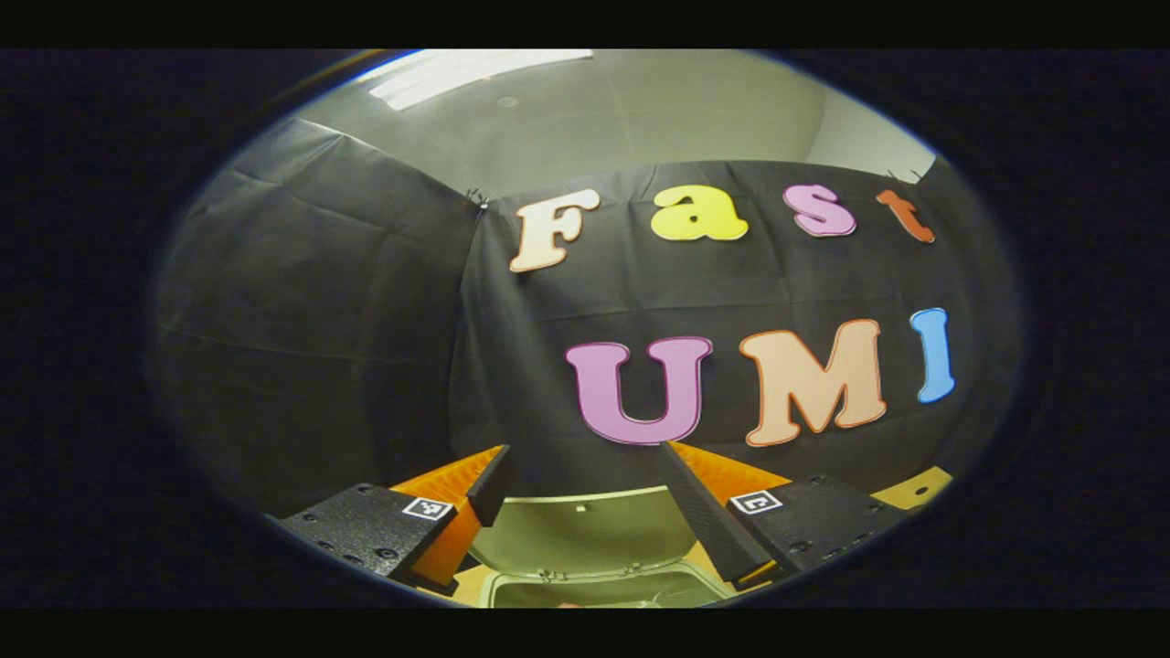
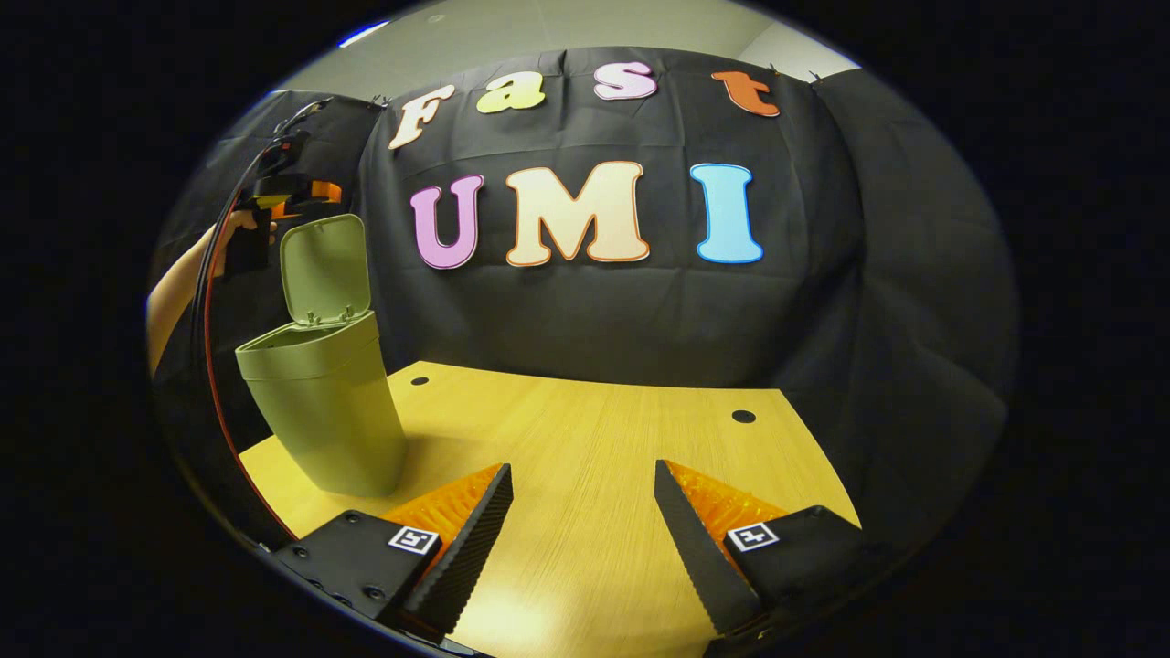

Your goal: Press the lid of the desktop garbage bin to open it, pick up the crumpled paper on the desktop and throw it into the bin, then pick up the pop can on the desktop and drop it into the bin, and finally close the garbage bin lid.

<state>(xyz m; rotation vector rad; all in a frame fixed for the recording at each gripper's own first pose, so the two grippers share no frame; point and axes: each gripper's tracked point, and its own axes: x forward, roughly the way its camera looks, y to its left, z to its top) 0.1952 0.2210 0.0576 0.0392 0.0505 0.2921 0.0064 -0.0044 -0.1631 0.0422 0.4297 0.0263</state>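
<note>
Item: garbage bin (image 2: 320, 411), standing at the desk (image 2: 594, 475) edge, lid (image 2: 324, 270) standing upright, awaiting closing. I am holding my left hand-held gripper (image 1: 585, 503) released above it, right hand-held gripper (image 2: 580, 539) released, hovering empty over bare desk. Paper and can are likely binned.

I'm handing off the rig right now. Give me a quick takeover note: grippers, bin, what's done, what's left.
Left gripper: open, empty, held above the open bin.
Right gripper: open, empty, low over the table.
Bin stands at the table's left side, lid up on its hinge.
No paper or can on the visible tabletop; something lies inside the bin, too little showing to identify.
Left: confirm both are in, then close the lid.
</note>
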